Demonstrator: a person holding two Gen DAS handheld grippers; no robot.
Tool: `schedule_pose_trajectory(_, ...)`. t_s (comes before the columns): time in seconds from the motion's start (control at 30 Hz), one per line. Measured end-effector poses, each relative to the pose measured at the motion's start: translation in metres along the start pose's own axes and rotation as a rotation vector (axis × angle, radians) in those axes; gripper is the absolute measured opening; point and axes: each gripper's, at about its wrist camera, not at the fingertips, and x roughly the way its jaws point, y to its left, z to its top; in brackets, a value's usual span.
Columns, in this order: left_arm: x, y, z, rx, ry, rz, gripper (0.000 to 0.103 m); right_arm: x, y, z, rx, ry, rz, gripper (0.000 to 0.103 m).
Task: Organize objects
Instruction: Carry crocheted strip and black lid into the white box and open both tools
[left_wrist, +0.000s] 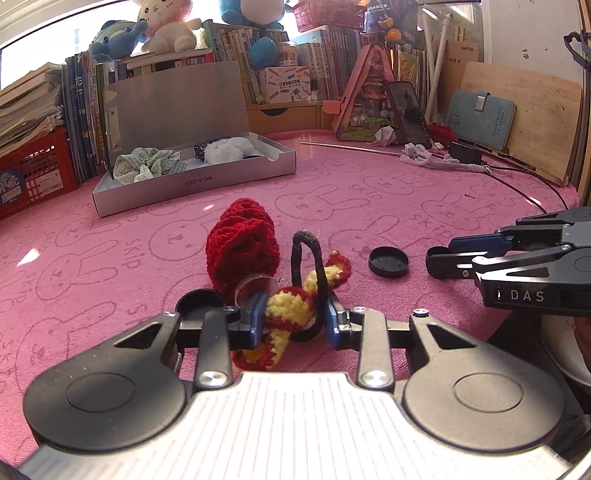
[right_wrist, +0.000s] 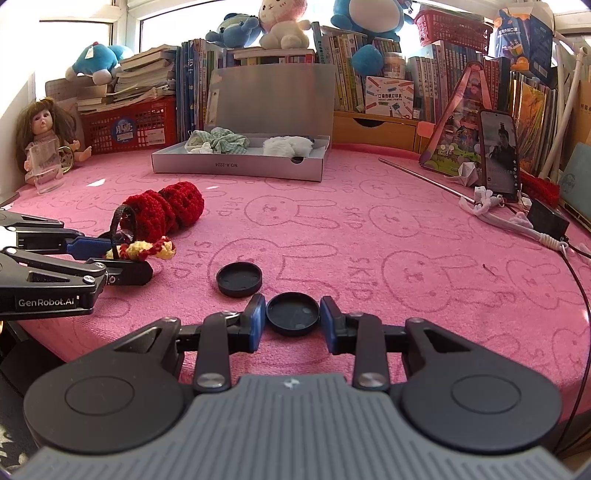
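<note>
My left gripper (left_wrist: 295, 317) is shut on a yellow-and-red crochet hair tie (left_wrist: 290, 308) with a black elastic loop (left_wrist: 308, 254), low over the pink cloth; it also shows in the right wrist view (right_wrist: 144, 251). A red crochet piece (left_wrist: 242, 245) lies just beyond it. My right gripper (right_wrist: 293, 317) has its jaws around a black round lid (right_wrist: 293, 314) that lies on the cloth, the pads at its edges. A second black lid (right_wrist: 239, 279) lies just ahead to the left. The open grey box (left_wrist: 192, 184) holds a green checked scrunchie (left_wrist: 147, 164) and a white fluffy one (left_wrist: 229, 147).
A doll (right_wrist: 40, 136) and a clear glass (right_wrist: 46, 170) stand at the far left. A phone (right_wrist: 498, 155), a metal rod (right_wrist: 424, 177), cords and a black adapter (right_wrist: 546, 219) lie at the right. Books, plush toys and a red crate (right_wrist: 129, 125) line the back.
</note>
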Motion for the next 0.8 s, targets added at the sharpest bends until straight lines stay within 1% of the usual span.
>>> schedule_pose_trajectory(0.23,-0.010,0.000,0.005,-0.003,-0.016,-0.012,0.038,0.001,-0.002,0.002,0.021,-0.005,0.002,0.037)
schedule_pose_trajectory(0.47,-0.019,0.005,0.019,-0.021,-0.059,-0.007,0.038,0.000,-0.003,0.010,0.028,-0.028,-0.005,0.037)
schedule_pose_trajectory(0.6,-0.020,0.012,0.026,-0.047,-0.069,0.008,0.038,0.002,-0.004,0.016,0.035,-0.045,-0.012,0.037)
schedule_pose_trajectory(0.8,-0.017,0.031,0.042,-0.091,-0.086,0.055,0.038,0.010,-0.009,0.035,0.049,-0.065,-0.023,0.037)
